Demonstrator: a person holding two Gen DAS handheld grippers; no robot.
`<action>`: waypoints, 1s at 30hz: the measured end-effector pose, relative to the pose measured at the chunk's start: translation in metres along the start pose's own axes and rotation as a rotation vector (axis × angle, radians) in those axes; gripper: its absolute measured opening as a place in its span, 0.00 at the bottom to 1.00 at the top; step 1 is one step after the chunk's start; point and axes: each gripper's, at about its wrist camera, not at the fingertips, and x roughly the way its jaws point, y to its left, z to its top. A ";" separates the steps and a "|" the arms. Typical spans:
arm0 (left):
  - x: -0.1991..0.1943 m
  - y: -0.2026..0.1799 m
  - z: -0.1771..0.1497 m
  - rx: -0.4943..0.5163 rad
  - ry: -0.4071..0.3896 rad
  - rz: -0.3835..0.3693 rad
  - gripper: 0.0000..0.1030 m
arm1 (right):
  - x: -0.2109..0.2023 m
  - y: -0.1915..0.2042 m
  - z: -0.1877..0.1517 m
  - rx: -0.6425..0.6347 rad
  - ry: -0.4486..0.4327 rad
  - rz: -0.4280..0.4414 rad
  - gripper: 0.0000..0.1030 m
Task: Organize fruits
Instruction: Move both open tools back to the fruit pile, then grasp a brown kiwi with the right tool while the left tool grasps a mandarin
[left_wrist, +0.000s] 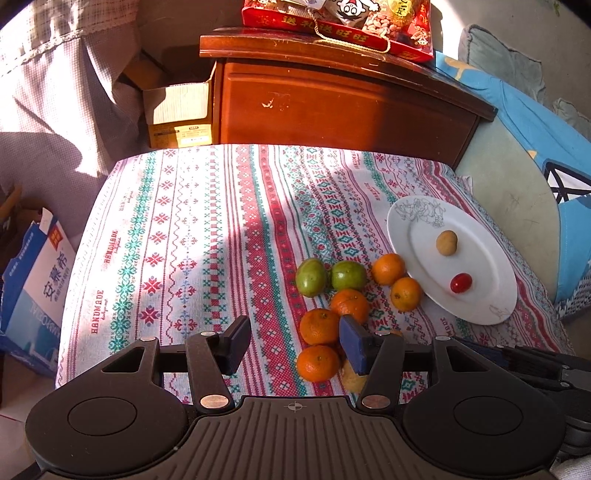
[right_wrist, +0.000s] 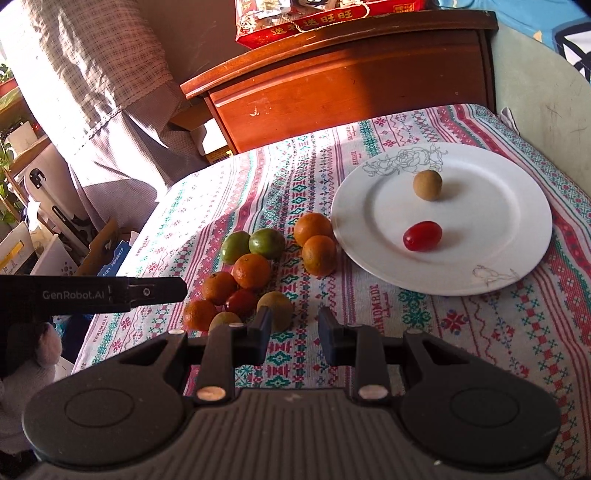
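Orange-skinned, light and soft, the tangerines (right_wrist: 251, 270) heaped just ahead-left of the empty, parted right gripper (right_wrist: 293, 338) want a gentle hold across the middle; left gripper (left_wrist: 295, 341) likewise spread.

plate (right_wrist: 480, 266) right of fruit pile (right_wrist: 255, 273) | cabinet (right_wrist: 351, 88) behind
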 end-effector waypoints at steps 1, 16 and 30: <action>0.000 0.001 -0.002 0.002 0.004 -0.002 0.51 | 0.001 0.000 0.000 0.001 0.003 0.003 0.29; 0.005 0.001 -0.025 0.098 0.026 -0.047 0.45 | 0.019 0.014 0.000 -0.046 0.006 -0.001 0.28; 0.016 -0.001 -0.030 0.131 0.020 -0.078 0.44 | 0.028 0.017 0.000 -0.061 0.012 -0.013 0.24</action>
